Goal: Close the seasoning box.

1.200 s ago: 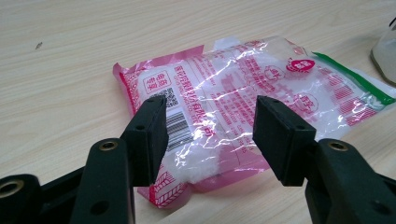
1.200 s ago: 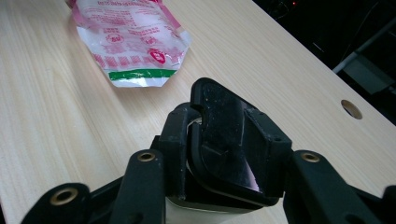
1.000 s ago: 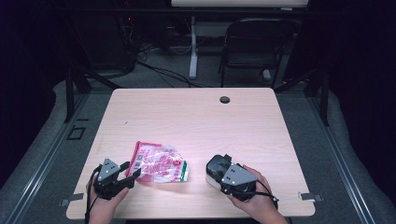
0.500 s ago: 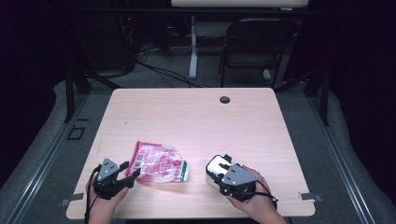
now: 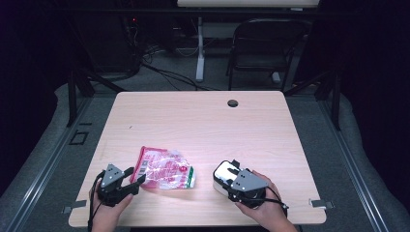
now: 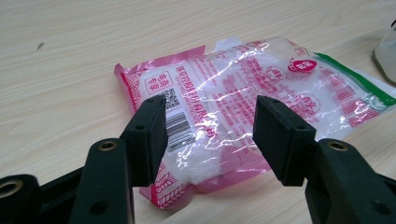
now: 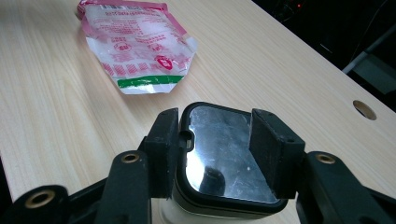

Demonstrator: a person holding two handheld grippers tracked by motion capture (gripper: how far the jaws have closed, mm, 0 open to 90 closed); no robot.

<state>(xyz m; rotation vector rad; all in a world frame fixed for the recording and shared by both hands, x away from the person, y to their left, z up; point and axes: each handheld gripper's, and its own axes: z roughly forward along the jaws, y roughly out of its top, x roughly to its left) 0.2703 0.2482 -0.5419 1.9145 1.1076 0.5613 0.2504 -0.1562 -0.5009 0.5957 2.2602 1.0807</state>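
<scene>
On table's near edge (image 5: pixel 203 215) | pink plastic bag of white powder (image 5: pixel 164 174) lying flat, left gripper (image 6: pixel 210 135) jaws parted over its barcode end (corner best pinched squarely) | right gripper (image 7: pixel 215 144) clamped on black-lidded white container (image 7: pixel 222 149), kept upright.

Pink-printed clear pouch (image 6: pixel 233 107) lying flat, white black-lidded container (image 7: pixel 219 158) upright beside it

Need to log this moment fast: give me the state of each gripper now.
Left gripper: open, fingers apart over the near end of the pink plastic bag, not gripping it.
Right gripper: shut on the white container with the black-rimmed lid.
</scene>
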